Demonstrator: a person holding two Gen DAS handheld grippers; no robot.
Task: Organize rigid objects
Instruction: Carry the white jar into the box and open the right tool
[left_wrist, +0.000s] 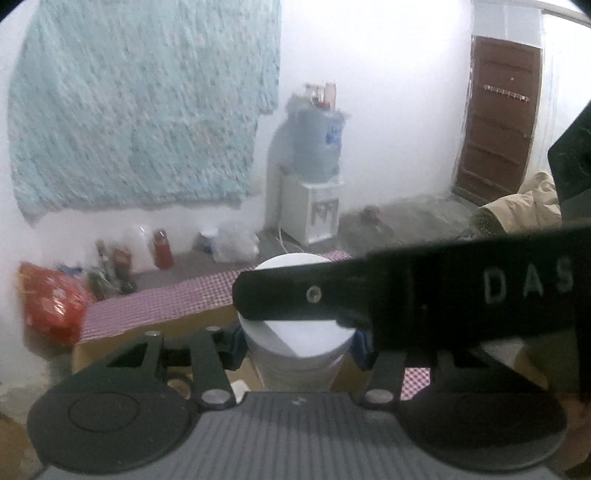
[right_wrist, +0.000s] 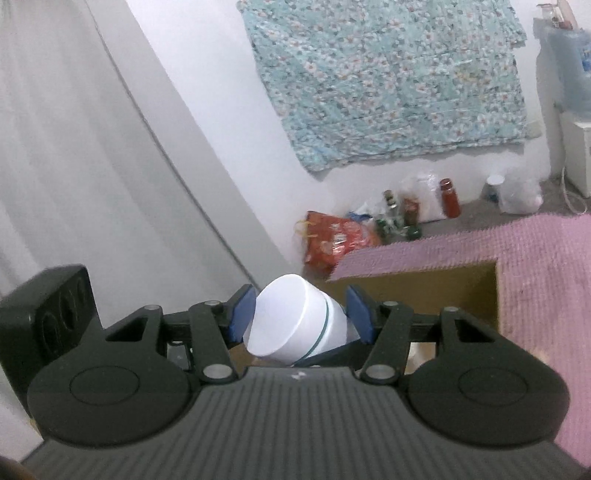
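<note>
Carrying white cups clear of table (right_wrist: 535, 280), left gripper (left_wrist: 295, 343) and right gripper (right_wrist: 300, 317) each clamped on one; next needs nesting or set-down spot.

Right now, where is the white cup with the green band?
In the right wrist view the white cup with the green band sits tilted between the blue pads of the right tongs, held above the cardboard box edged with pink checked cloth.
</note>
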